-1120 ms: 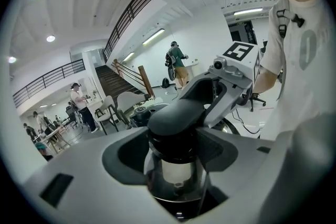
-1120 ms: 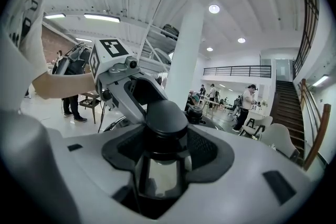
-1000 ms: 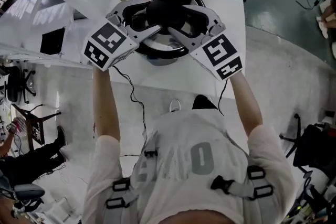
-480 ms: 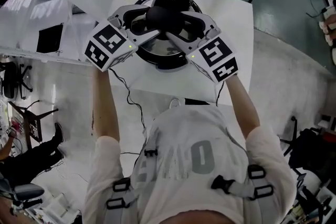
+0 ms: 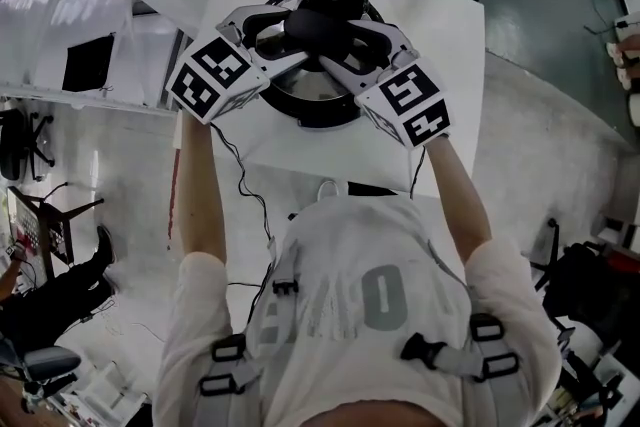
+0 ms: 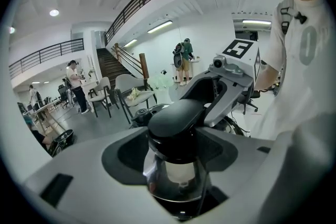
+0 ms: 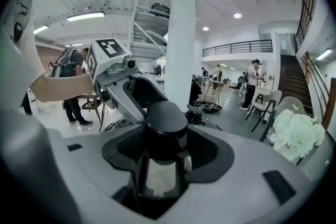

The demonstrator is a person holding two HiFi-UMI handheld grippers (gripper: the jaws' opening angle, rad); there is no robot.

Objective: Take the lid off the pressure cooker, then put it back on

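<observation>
White table (image 5: 445,55); left gripper (image 5: 287,37), right gripper (image 5: 352,48) clamp lid knob (image 5: 315,23); shirt (image 5: 350,255) lettering unclear

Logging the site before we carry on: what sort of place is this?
Probably a large open-plan workspace or lab hall, not a kitchen: a staircase beside a railed mezzanine, scattered chairs and people, and a plain white table as workbench.
</observation>
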